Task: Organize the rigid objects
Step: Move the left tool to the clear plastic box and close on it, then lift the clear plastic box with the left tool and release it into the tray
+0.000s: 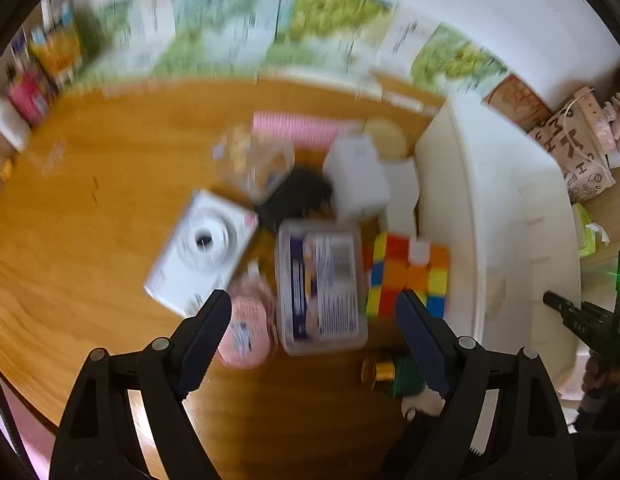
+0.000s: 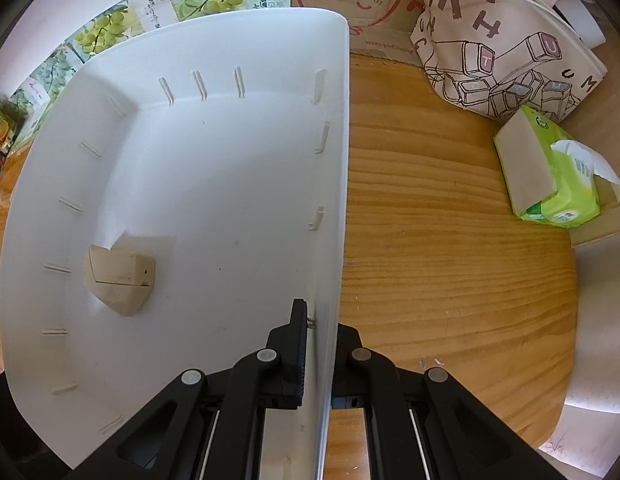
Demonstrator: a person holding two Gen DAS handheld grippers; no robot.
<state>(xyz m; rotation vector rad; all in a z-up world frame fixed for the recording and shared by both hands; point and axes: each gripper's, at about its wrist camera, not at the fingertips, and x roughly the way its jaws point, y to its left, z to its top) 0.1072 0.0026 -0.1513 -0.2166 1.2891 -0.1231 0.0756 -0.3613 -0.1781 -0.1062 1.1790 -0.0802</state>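
The white bin is taken as landmark. Its right wall is seen as a straight thin edge, and beyond this edge a wide strip of bare wooden counter is left free, up to a green tissue pack and a printed fabric bag further back. Inside the bin much floor is open; only a beige block is lying there, near the left wall.

On the other side of the bin, its long outer wall is bordered closely by a crowded group: a colour cube just beside the wall, then a clear plastic box, a white camera box, a pink round thing and a small green bottle with gold cap. Further from the bin the counter is free.

The left gripper is held wide apart above the clear plastic box, and nothing is touched by it. The right gripper is clamped on the right wall of the bin, one finger inside and one outside.
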